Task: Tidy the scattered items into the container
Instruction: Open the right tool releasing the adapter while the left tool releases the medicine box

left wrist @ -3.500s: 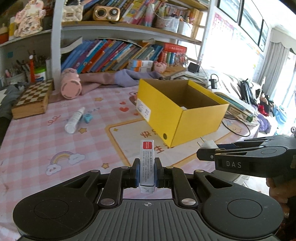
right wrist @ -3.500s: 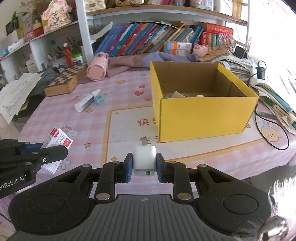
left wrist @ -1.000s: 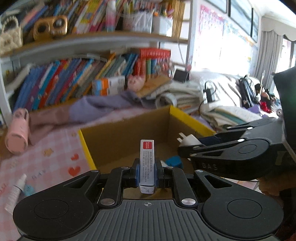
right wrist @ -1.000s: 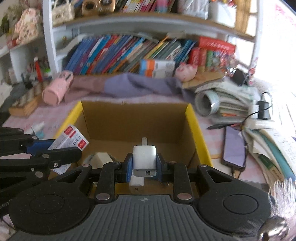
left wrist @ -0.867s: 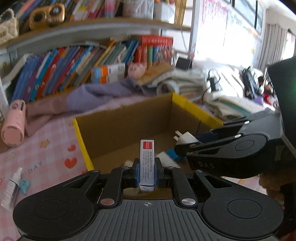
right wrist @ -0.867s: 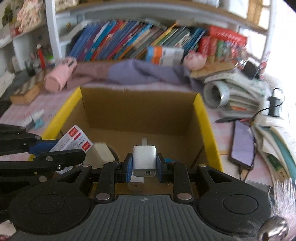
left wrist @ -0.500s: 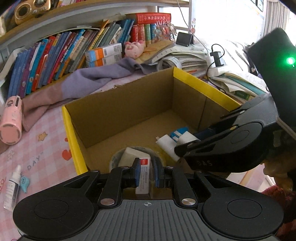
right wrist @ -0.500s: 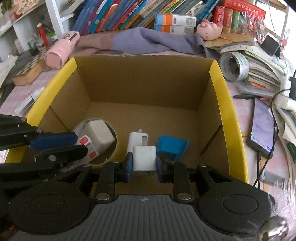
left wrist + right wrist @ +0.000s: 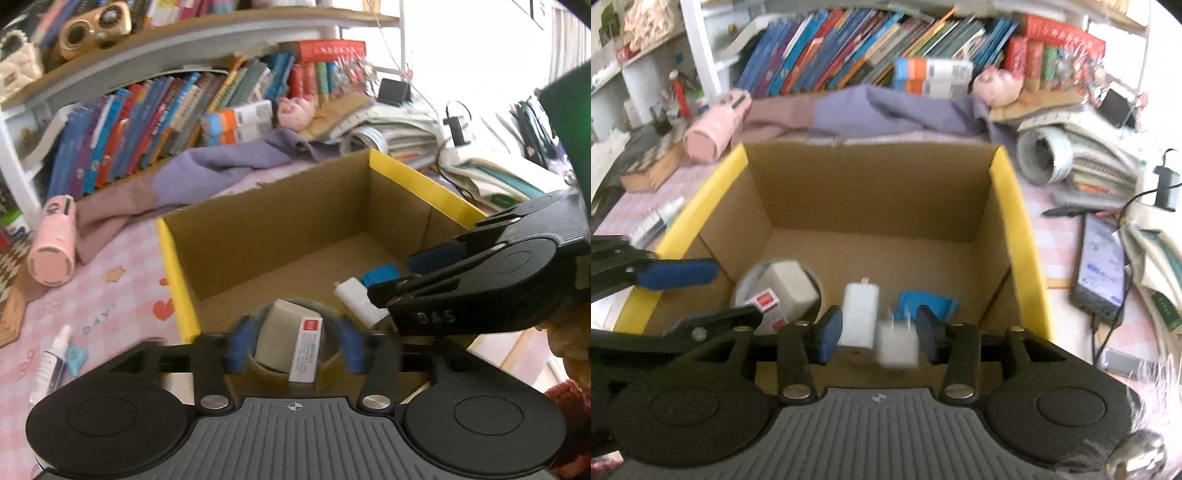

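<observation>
Both grippers hang over the open yellow cardboard box (image 9: 1008, 206), pointing down into it. Left gripper (image 9: 293, 345): jaws opening, blue pads well apart; the small white carton with a red label (image 9: 306, 350) stands between them with a clear gap on each side, so nothing is gripped. In the left wrist view the carton leans against a pale block (image 9: 279, 336) that sits inside a roll of tape (image 9: 255, 363) at the near left corner of the box floor; whether the carton has settled cannot be told. Right gripper (image 9: 879, 334): jaws opening, pads apart; the small white plug (image 9: 897, 347) is between them, blurred, just beside the right pad, with a gap at the left pad. Contact on the right side cannot be told, but the plug is not clamped. On the box floor just beyond it lie a white charger (image 9: 860, 310) and a blue item (image 9: 927, 301), close beside each other. Outside the box, on the pink checked tablecloth (image 9: 122, 295), a small spray bottle (image 9: 51, 363) lies to the left with a blue cap-like piece (image 9: 75, 356) just beside it. A pink cylindrical bottle (image 9: 53, 247) lies on its side farther back, near a purple cloth (image 9: 229, 166). A phone (image 9: 1102, 266) lies on the table right of the box.
</observation>
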Tool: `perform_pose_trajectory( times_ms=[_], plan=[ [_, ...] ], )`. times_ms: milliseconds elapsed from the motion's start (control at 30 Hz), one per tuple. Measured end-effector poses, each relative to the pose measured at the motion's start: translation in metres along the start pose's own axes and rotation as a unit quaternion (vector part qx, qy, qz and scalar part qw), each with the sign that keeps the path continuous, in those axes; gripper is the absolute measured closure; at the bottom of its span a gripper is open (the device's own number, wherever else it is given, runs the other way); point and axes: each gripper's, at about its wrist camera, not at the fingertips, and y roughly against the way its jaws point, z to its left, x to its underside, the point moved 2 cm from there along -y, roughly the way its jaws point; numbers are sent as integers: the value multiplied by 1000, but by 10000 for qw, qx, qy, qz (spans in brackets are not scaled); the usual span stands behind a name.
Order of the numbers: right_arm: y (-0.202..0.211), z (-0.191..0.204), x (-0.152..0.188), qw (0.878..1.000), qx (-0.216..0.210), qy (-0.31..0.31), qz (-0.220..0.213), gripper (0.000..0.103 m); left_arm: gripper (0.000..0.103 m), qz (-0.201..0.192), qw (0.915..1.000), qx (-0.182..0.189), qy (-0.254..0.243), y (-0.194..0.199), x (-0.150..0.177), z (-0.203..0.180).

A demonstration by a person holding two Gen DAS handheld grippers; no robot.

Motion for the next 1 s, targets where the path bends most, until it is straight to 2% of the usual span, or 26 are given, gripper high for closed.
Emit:
perform_pose_trajectory(
  times_ms=[33,100,267,400,533,700,833,1000],
  plan=[
    [4,0,0,9999,15,-45,-93,48,22,-74,9999,-78,21,3,0,0],
    [10,0,0,9996,44,-84,-263,45,19,-215,9998,-33,46,10,2,0],
    [25,5,4,9980,199,-98,-586,42,18,-478,9988,-95,30,26,6,0],
    [37,9,6,9963,312,-142,-794,36,14,-649,9978,-78,67,36,9,4],
    [46,16,8,9946,437,-211,-919,27,14,-718,9974,-36,81,45,13,10],
    [65,31,10,9904,721,-57,-1179,18,12,-740,9970,-204,-135,56,18,14],
    [81,36,15,9854,1030,-128,-1350,17,9,-902,9950,-206,-377,68,22,16],
    [97,42,27,9818,1252,-319,-1392,15,8,-941,9948,4,-400,75,28,24]
  ],
)
